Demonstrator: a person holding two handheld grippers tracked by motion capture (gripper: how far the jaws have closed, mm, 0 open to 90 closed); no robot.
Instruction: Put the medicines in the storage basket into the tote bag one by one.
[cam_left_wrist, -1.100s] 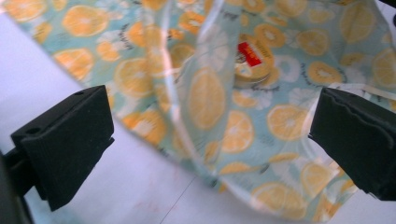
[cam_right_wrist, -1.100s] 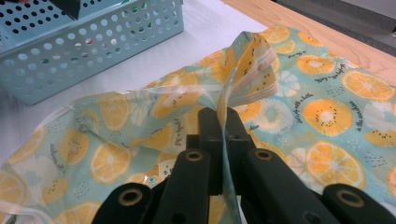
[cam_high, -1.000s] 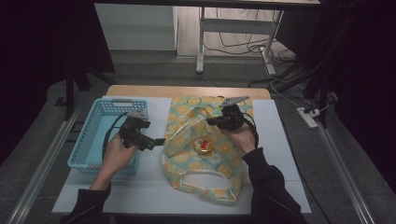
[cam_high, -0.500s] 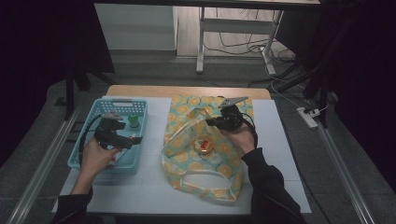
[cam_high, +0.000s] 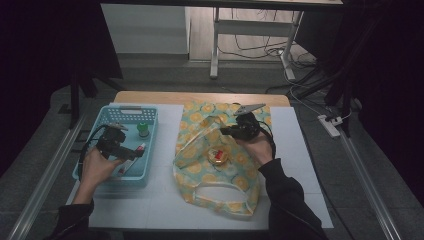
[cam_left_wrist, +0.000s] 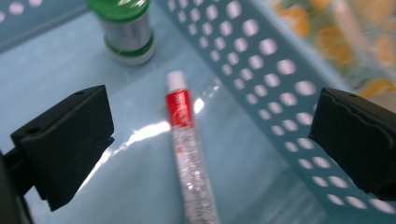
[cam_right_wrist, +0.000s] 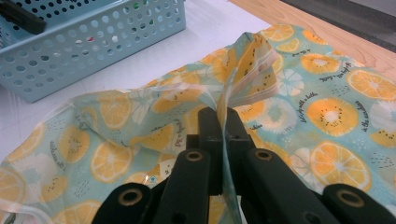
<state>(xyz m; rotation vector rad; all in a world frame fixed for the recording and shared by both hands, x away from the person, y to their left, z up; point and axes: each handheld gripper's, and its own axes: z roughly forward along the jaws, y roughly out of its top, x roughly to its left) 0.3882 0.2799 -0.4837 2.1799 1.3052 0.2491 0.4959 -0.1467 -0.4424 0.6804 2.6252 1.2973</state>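
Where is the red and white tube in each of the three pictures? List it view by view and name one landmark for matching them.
High view: the tube lies in the blue basket, by the left gripper.
Left gripper view: tube at centre, between the open jaws, below the green-capped bottle.
Right gripper view: I cannot make the tube out; the basket is at top left.
Shared landmark: the blue basket.
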